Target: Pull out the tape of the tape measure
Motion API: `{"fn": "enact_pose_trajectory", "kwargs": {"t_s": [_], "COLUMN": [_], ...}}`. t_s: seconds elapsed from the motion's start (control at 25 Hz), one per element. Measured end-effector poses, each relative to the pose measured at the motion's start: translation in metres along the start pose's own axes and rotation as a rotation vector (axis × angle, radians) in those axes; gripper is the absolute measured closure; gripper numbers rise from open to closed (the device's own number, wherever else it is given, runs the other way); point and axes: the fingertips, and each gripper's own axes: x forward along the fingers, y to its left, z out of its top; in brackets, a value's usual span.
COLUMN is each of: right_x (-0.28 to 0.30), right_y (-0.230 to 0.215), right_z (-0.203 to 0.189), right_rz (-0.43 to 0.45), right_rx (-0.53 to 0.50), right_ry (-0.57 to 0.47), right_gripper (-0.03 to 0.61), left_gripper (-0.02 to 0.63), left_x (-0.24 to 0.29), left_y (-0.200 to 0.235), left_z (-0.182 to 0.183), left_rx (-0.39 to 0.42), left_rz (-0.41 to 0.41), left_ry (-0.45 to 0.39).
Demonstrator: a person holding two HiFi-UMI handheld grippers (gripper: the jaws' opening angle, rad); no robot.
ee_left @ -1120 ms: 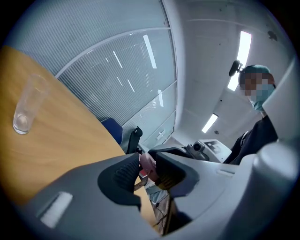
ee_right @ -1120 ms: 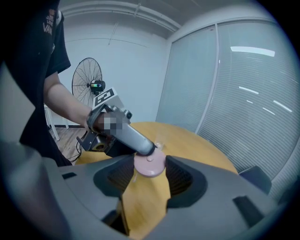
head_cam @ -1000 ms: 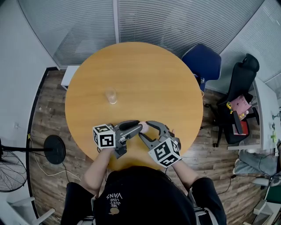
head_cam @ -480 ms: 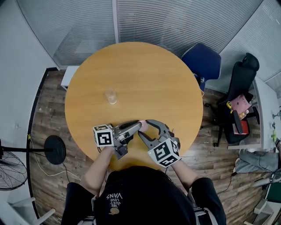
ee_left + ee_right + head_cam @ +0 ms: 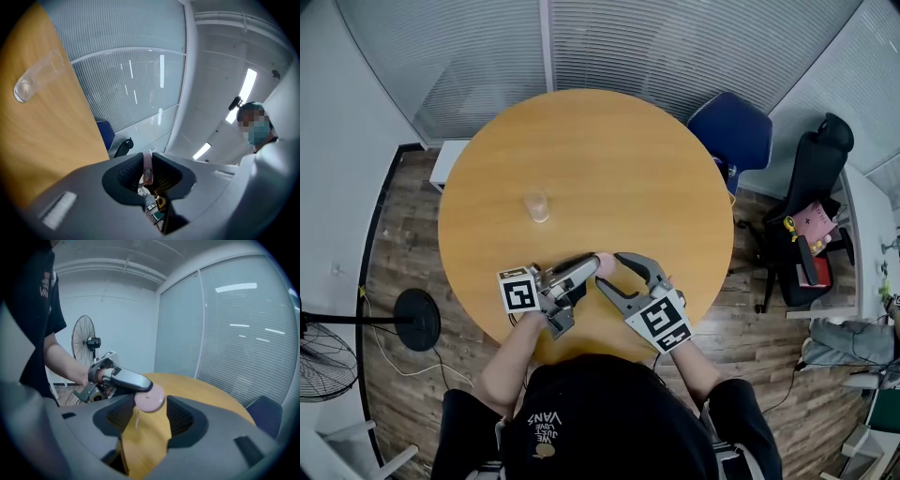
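While the left gripper point(image 5: 147, 164) is closing on the tape measure point(image 5: 149, 401), the right gripper point(image 5: 149, 420) is hovering with fingers point(image 5: 119, 416) spread around its tab point(image 5: 136, 418), likely needing to pinch and pull next.

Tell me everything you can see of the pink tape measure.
The tape measure is a small round pink disc, plastic-looking, with a thin tab hanging from its lower edge. The left claw is closing on its flat faces and holds it above the table. The open right claw faces it without touching.
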Motion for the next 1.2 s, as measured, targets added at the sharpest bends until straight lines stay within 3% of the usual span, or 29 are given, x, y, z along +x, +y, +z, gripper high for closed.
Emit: {"fn": "enact_pose_trajectory", "kwargs": {"t_s": [0.16, 0.6, 0.68, 1.2], "right_x": [-0.01, -0.025, -0.026, -0.018], "right_y": [-0.006, -0.037, -0.039, -0.035], "right_z": [0.008, 0.032, 0.03, 0.031], "right_rz": [0.046, 0.177, 0.183, 0.203], "right_rx": [0.156, 0.763, 0.789, 0.803], "right_ry": [-0.098, -0.422, -0.441, -0.44], "right_gripper": [0.36, 0.385, 0.431, 0.439], "left_gripper": [0.547, 0.548, 0.546, 0.548], "left_x": [0.001, 0.005, 0.006, 0.005], "left_y": [-0.003, -0.02, -0.023, -0.025], "left_z": [0.007, 0.016, 0.016, 0.019], "left_rx": [0.0, -0.021, -0.022, -0.037], "left_rz": [-0.014, -0.07, -0.074, -0.088], "left_ry": [-0.038, -0.127, -0.138, -0.158]}}
